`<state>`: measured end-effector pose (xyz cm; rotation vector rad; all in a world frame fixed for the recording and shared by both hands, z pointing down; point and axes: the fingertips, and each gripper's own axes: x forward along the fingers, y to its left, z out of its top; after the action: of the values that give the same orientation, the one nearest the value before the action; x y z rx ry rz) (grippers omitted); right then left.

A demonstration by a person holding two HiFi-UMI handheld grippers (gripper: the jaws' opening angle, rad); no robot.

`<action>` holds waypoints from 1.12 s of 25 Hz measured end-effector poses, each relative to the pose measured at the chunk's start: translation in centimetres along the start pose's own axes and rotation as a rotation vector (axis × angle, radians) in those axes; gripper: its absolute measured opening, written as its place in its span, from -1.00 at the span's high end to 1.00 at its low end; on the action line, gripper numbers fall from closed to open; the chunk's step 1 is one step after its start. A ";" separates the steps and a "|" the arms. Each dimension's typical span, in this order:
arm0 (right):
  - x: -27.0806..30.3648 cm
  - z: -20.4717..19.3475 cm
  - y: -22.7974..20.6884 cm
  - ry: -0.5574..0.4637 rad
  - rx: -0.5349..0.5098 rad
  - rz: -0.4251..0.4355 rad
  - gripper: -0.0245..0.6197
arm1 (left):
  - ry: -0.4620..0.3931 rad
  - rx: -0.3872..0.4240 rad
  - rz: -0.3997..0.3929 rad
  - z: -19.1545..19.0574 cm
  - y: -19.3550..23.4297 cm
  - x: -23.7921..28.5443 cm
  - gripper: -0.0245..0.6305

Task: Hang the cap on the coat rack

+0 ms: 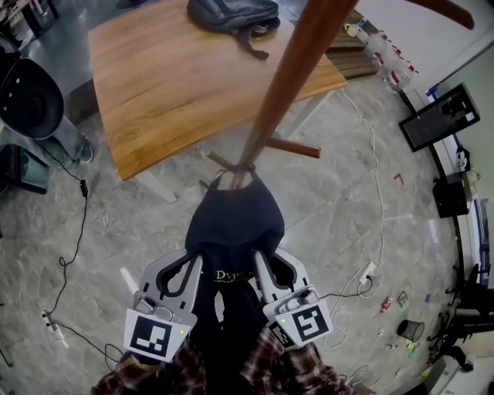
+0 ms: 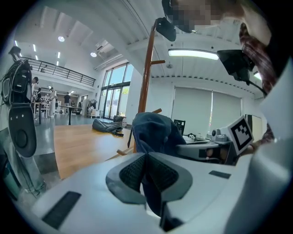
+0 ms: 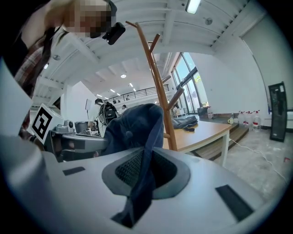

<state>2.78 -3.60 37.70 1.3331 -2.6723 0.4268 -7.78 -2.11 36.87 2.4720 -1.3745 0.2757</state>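
Observation:
A dark navy cap (image 1: 234, 220) hangs between my two grippers, just below the foot of the brown wooden coat rack pole (image 1: 289, 69). My left gripper (image 1: 187, 266) is shut on the cap's left edge and my right gripper (image 1: 266, 264) on its right edge. In the left gripper view the cap (image 2: 155, 132) rises past the left gripper (image 2: 146, 172), whose closed pads pinch the fabric, with the rack (image 2: 146, 68) behind. The right gripper view shows the right gripper (image 3: 145, 171) also clamped on cloth, the cap (image 3: 135, 125) in front of the rack (image 3: 158, 82) and its pegs.
A wooden table (image 1: 177, 85) with a dark backpack (image 1: 231, 15) stands beyond the rack. A short peg (image 1: 297, 146) sticks out low on the pole. A black chair (image 1: 31, 96) is at the left. Cables and a power strip (image 1: 369, 271) lie on the stone floor; a monitor (image 1: 440, 116) stands at the right.

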 end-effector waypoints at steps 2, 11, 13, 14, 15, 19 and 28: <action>0.5 -1.2 -0.4 0.020 -0.012 -0.018 0.80 | 0.013 -0.008 -0.008 -1.0 0.3 0.7 0.85; 0.8 -5.4 -1.5 0.091 -0.058 -0.057 0.80 | 0.053 -0.035 -0.048 -4.6 0.1 2.2 0.85; 1.0 -6.0 -1.8 0.103 -0.072 -0.064 0.80 | 0.068 -0.033 -0.053 -5.2 0.1 2.5 0.85; 1.2 -6.3 -2.0 0.109 -0.071 -0.068 0.80 | 0.076 -0.035 -0.052 -5.6 0.2 2.7 0.85; 1.3 -6.5 -2.2 0.115 -0.067 -0.073 0.80 | 0.085 -0.040 -0.048 -5.9 0.3 3.0 0.85; 2.2 -7.8 -3.3 0.148 -0.075 -0.087 0.80 | 0.112 -0.049 -0.035 -7.2 0.8 4.4 0.85; 5.5 -10.8 -6.8 0.231 -0.084 -0.118 0.80 | 0.198 -0.125 -0.012 -10.3 2.5 8.6 0.85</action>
<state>4.68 -8.37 50.60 1.3213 -2.3845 0.4210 -5.57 -6.60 49.61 2.2832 -1.2549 0.4076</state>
